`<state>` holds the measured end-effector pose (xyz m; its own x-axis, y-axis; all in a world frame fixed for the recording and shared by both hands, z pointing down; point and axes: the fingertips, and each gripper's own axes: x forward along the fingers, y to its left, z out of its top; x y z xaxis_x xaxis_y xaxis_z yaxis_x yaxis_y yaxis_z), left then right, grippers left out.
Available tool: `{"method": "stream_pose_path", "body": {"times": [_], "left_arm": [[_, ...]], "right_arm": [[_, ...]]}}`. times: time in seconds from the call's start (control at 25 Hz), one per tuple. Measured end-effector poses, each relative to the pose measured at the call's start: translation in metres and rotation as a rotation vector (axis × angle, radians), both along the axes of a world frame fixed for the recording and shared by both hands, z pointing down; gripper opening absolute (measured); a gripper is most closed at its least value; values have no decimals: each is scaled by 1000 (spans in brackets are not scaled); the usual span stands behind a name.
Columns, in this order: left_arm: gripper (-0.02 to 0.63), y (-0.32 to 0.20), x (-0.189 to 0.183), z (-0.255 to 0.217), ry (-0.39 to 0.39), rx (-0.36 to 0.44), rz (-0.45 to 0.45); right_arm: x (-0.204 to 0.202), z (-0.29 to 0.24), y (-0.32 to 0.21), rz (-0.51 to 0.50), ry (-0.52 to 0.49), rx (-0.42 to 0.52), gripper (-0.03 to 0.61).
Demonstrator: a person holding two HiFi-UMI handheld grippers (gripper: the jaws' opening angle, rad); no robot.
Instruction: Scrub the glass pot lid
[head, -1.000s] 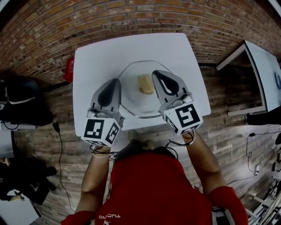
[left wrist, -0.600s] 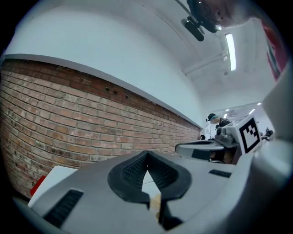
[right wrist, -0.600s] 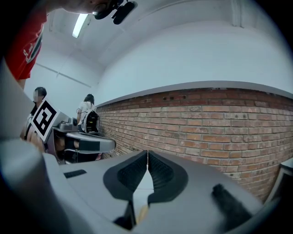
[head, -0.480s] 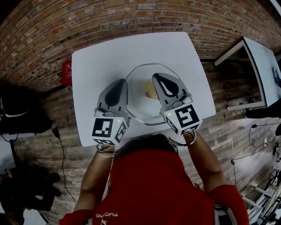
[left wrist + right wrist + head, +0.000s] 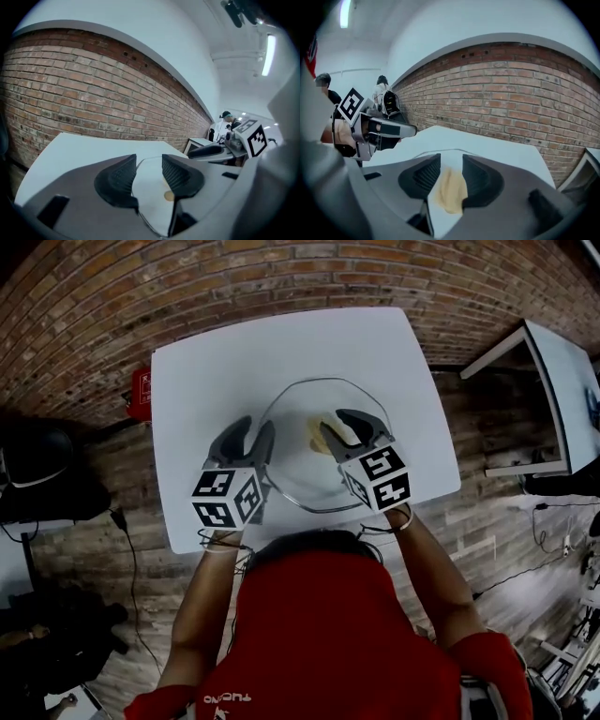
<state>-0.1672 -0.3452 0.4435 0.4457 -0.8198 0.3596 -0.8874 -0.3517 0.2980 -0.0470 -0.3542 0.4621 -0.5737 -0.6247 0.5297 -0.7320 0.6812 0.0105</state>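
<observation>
The round glass pot lid [image 5: 309, 488] lies flat on the white table [image 5: 216, 362]. A yellow sponge [image 5: 319, 439] rests on the lid. My right gripper [image 5: 337, 425] hangs over the lid's middle, its jaws opening on either side of the sponge [image 5: 450, 190], pads off it. My left gripper [image 5: 253, 427] is at the lid's left rim, jaws opening too. In the left gripper view [image 5: 149, 161] the lid's rim [image 5: 150, 206] shows through the gap and nothing is gripped. Each gripper sees the other beside it.
A brick wall runs along the table's far side. A red box [image 5: 141, 390] sits on the floor by the table's left corner. A second white table [image 5: 562, 390] stands to the right, and dark bags [image 5: 37, 460] to the left. People stand far off in both gripper views.
Both grippers' jaws, shut in the earlier frames, now stand apart. Both have tipped down toward the lid, the right one now straddling the sponge.
</observation>
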Motion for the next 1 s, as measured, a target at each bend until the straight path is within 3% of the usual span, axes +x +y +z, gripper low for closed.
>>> {"method": "stream_pose_path", "body": {"times": [0.28,0.52,0.68,0.8,1.0], "left_arm": [[202,6,-7,67,17,-258,-24],[202,14,-7,98,45,-389,-14],[197,14,-6,105,62,-423,-3],[114,13,-9,105,63,-419,-10],[105,12,-8,106,73,-413,-20]], "right_arm": [[8,61,-2,11,147,-175,155],[9,79,-3,9,185,-226,153],[7,85,-4,6,211,-246,149],[4,88,-5,6,229,-240,97],[3,90,-3,-3,229,-249,55]]}}
